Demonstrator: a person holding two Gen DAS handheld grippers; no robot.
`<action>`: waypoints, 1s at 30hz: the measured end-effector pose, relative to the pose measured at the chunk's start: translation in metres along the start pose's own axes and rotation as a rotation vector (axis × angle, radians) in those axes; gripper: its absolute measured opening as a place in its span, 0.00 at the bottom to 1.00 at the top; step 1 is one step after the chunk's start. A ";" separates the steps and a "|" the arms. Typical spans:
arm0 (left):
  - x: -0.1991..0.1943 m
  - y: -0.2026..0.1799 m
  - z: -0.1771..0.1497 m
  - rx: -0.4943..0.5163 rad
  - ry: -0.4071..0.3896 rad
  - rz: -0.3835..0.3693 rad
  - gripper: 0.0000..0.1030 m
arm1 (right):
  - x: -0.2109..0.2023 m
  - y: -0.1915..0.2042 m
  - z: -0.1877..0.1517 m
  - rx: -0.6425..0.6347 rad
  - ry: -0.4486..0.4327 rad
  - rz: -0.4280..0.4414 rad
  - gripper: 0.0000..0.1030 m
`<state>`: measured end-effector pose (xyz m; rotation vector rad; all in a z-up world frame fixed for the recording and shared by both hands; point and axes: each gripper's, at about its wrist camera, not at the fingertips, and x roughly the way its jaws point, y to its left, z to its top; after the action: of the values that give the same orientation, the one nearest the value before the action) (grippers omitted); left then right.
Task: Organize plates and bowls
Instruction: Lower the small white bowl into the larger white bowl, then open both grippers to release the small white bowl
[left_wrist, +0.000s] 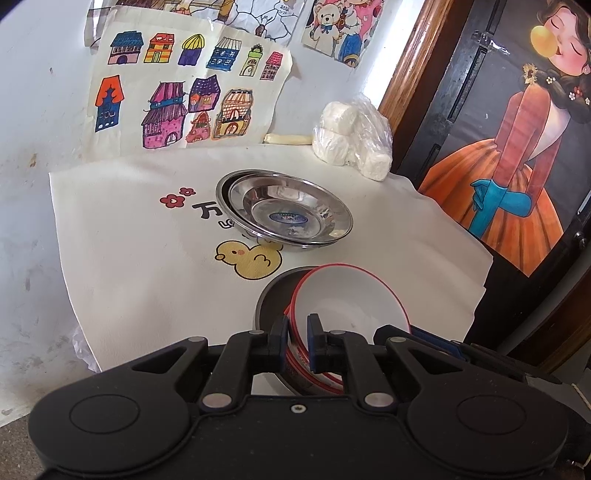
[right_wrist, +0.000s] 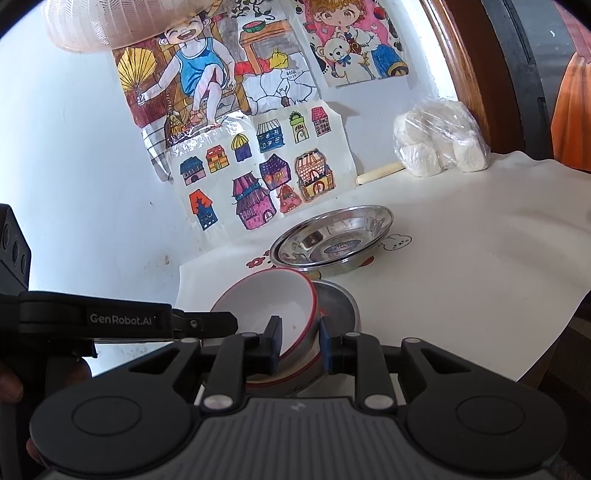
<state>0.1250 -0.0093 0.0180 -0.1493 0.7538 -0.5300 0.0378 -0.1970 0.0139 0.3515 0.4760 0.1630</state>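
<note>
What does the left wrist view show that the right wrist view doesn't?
Left wrist only: the yellow duck print on the cloth and the girl in the orange dress on the door. Right wrist only: the left gripper's side and the drawing of a child with a fan. Both: the white bowl pinched at its rim by both grippers, the steel plates, and the bag of white rolls.

A home, likely a family's living corner: children's coloured drawings (right_wrist: 258, 173) are hanging taped to the white wall, a cloth with a cartoon duck (left_wrist: 110, 258) is covering the table, and a bag of white buns (left_wrist: 354, 136) is sitting at its far edge
</note>
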 end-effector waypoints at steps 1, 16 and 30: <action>0.000 0.001 0.000 -0.003 0.001 -0.001 0.10 | 0.001 0.000 0.000 0.000 0.002 0.001 0.25; 0.002 0.001 0.001 -0.007 0.001 -0.008 0.14 | 0.001 0.002 0.000 -0.006 0.007 -0.008 0.33; -0.002 0.001 0.004 -0.020 -0.023 -0.028 0.22 | 0.000 0.001 0.001 -0.007 -0.006 0.009 0.41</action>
<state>0.1271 -0.0073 0.0217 -0.1845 0.7353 -0.5465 0.0377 -0.1962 0.0152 0.3470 0.4683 0.1722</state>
